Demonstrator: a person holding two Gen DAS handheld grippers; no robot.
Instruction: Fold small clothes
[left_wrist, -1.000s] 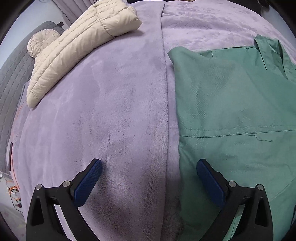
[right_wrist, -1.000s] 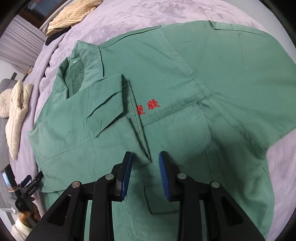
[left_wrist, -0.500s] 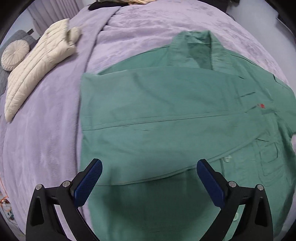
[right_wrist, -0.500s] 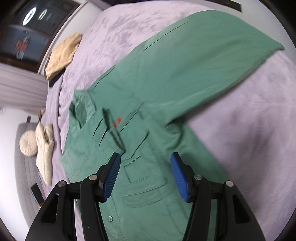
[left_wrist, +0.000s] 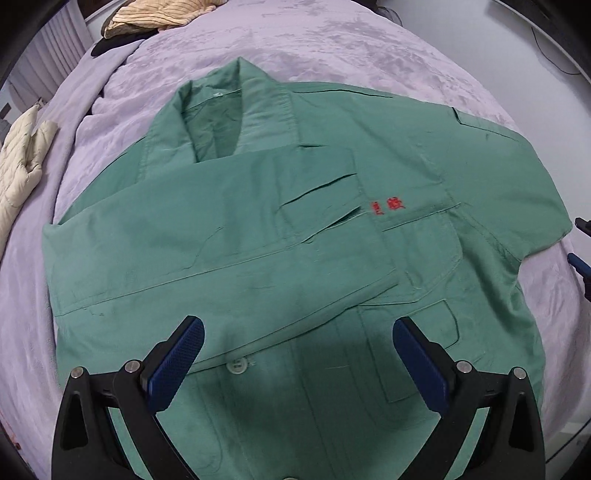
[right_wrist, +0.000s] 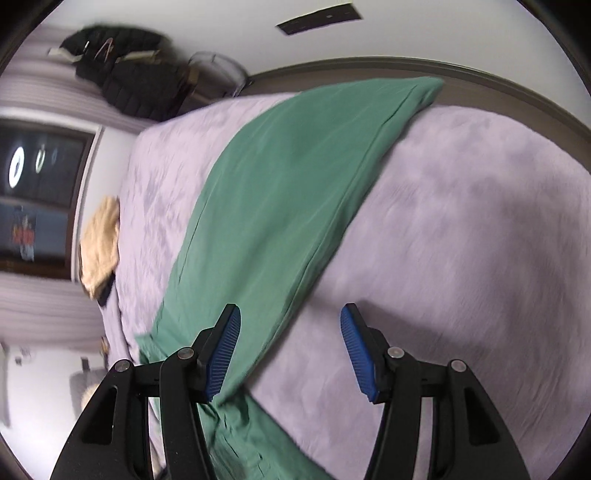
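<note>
Green shirt spread face-up on lilac blanket, collar toward far end, red embroidery on chest beside a pocket flap. One sleeve folded across the front, cuff end lying just short of the placket; white button visible below that sleeve's lower edge. Other sleeve stretched out flat across the blanket, reaching toward the bed's dark frame. Left gripper hanging above the shirt's lower front, blue pads spread wide, nothing between them, dark shadow cast on the cloth below. Right gripper likewise spread wide and gripping nothing, poised low near the outstretched sleeve's root: left pad over green cloth, right pad over bare blanket. Whether either pad touches the fabric: cannot tell. Tips of the right gripper just peeking in at the right edge of the left wrist view, beside the sleeve end. Cream quilted jacket lying on the blanket's left side, well apart from the shirt. Tan ribbed garment at the far end, over something dark; same tan heap blurred in the right wrist view. Dark clothes piled beyond the bed by a window, too blurred for detail.
</note>
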